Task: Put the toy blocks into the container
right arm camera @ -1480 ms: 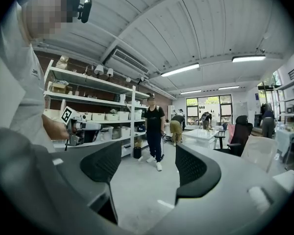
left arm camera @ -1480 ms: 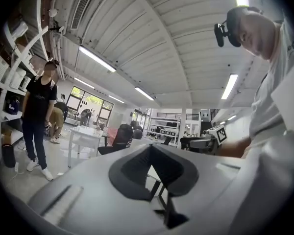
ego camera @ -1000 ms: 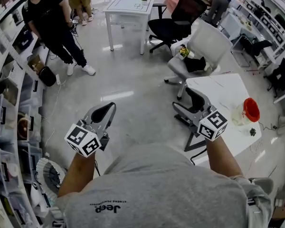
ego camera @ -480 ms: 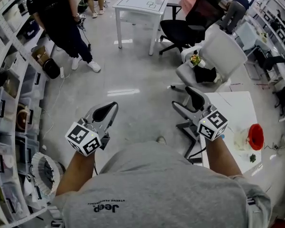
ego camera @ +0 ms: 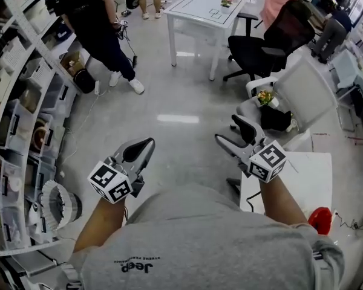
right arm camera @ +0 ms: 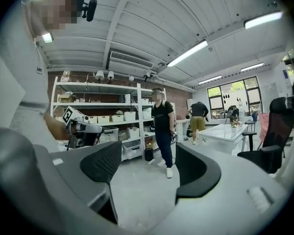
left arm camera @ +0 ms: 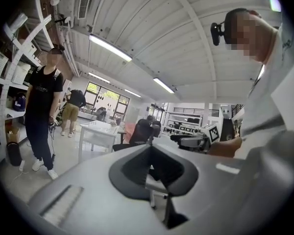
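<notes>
While held aloft, left gripper (ego camera: 147,144): jaws pressed together
right gripper (ego camera: 226,128): jaws spread apart
container (ego camera: 319,220): one, red, seen at tabletop (ego camera: 302,183) near edge, right of grippers

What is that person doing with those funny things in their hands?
A person is standing in a big room, holding a tool in each hand out in front, over the floor. The left tool is shut with nothing in it. The right tool is open and empty too. No toy blocks have been picked up yet. A white table with something red on it sits by the person's right arm.
</notes>
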The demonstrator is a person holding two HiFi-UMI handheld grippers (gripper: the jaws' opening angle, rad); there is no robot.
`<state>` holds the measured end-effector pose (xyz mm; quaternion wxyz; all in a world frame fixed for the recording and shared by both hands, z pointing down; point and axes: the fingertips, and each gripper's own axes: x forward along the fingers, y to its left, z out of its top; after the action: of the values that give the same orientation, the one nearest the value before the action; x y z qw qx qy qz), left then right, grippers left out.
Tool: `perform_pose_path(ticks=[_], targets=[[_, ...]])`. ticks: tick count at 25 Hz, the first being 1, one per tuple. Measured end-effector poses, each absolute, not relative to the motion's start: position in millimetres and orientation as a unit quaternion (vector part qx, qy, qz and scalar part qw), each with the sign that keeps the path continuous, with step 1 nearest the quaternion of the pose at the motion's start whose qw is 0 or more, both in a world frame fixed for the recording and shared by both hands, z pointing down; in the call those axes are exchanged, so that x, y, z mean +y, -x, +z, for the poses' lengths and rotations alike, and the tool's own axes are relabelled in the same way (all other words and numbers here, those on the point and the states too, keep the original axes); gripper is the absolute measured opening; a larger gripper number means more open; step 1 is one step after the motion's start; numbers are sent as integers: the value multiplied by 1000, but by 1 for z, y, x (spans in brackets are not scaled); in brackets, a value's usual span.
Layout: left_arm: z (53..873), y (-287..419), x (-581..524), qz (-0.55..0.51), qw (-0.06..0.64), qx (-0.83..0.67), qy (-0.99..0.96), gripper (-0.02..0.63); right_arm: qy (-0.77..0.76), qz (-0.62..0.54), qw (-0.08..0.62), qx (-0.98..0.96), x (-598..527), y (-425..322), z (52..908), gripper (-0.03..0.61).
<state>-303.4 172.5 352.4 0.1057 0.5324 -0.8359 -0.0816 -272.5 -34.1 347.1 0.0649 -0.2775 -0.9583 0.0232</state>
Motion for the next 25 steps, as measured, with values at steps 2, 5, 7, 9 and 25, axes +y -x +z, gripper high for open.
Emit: perform_pose_path(ticks=[2,5,7,9,25], targets=[[354,306,166,-75,111,-834,-536,58,277,29,67,-958,-39,279,353,322],[354,322,174,-72,110,-834,-536,58,270,34,72,-960,-35,291,361,322],[354,336,182,-72,108,-831,-542,58,259,35,73,-963,-28,299,362,322],[355,348,187,-65,106,-822,-556,58,243,36,73,-967,-21,304,360,322],[341,311,15,3,71,-646,-760,58,-39,23,72,-996,-146,173,351,322]])
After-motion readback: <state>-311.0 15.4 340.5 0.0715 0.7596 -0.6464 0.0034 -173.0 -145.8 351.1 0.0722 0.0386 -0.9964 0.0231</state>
